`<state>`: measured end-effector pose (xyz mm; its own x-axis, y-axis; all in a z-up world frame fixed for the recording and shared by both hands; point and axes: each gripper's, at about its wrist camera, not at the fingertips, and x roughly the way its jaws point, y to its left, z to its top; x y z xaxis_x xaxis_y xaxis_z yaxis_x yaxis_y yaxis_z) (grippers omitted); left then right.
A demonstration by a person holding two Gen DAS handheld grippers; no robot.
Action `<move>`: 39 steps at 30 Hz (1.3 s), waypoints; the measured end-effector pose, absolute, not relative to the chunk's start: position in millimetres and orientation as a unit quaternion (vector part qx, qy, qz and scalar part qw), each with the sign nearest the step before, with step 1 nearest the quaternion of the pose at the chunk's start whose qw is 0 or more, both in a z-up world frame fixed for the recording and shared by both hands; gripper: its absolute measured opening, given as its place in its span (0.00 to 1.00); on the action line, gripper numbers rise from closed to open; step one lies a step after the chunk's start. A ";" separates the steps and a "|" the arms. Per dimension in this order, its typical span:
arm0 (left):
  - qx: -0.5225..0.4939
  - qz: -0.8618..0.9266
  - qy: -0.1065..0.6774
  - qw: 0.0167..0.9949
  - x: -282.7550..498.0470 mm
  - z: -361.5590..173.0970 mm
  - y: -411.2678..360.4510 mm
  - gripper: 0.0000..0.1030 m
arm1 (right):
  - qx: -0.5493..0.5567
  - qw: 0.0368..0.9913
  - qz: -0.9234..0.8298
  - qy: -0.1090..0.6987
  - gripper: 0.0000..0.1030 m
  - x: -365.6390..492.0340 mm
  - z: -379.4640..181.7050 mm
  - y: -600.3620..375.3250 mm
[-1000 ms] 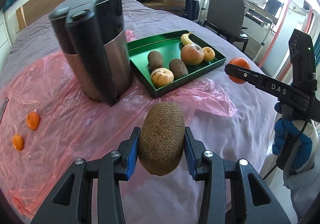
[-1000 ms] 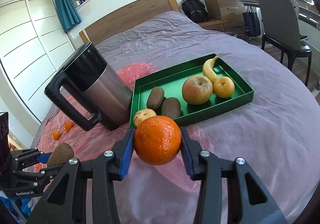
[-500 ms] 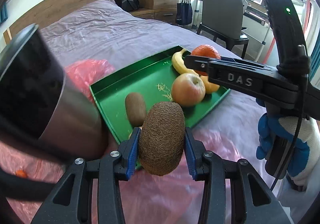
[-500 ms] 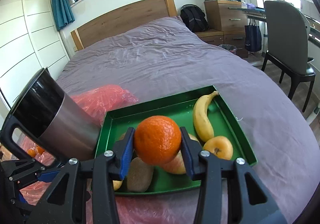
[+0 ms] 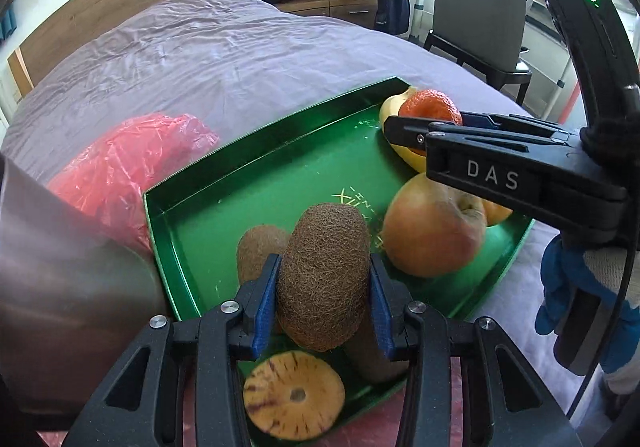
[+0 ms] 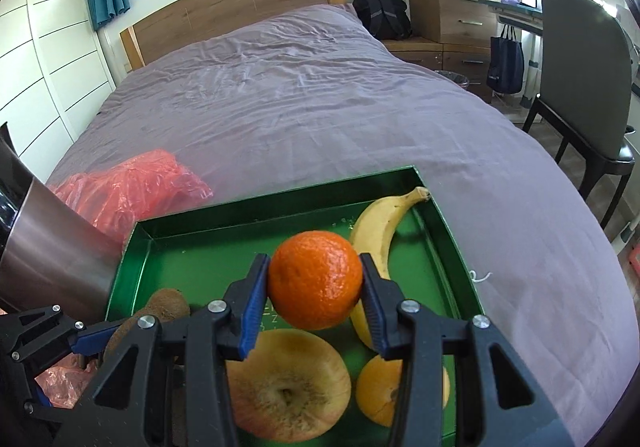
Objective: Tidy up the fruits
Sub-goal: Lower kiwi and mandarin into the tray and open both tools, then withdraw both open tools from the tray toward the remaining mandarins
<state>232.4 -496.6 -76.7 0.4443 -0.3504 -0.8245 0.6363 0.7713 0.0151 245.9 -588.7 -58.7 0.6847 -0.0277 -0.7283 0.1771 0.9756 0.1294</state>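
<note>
Left gripper (image 5: 323, 297) is clamped on a kiwi (image 5: 324, 279) at lower centre; right gripper (image 6: 315, 289) is clamped on an orange (image 6: 315, 279). Both are held over the green tray (image 5: 276, 135). Placement step judged in hand; lowering into bare tray floor, then release, is called for.

The left gripper (image 5: 323, 281) points steeply down, its blue pads clamped on a kiwi (image 5: 323, 279); the right gripper (image 6: 315, 281) also tilts down, pads pressed to both sides of an orange (image 6: 315, 279). A blue-and-white gloved hand (image 5: 576, 287) grips the right gripper's handle; both grippers sit close together, side by side.
</note>
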 end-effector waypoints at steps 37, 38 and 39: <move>0.143 -0.325 0.420 0.835 188.4 -36.6 -483.3 0.53 | 0.094 0.917 -0.084 0.378 0.63 191.5 -35.9 -596.9; 0.142 -0.329 0.413 0.837 181.8 -30.9 -479.4 0.53 | 0.094 0.919 -0.085 0.374 0.63 185.6 -30.6 -595.2; 0.141 -0.331 0.405 0.840 175.4 -25.5 -474.9 0.53 | 0.095 0.920 -0.085 0.371 0.63 179.0 -25.5 -593.0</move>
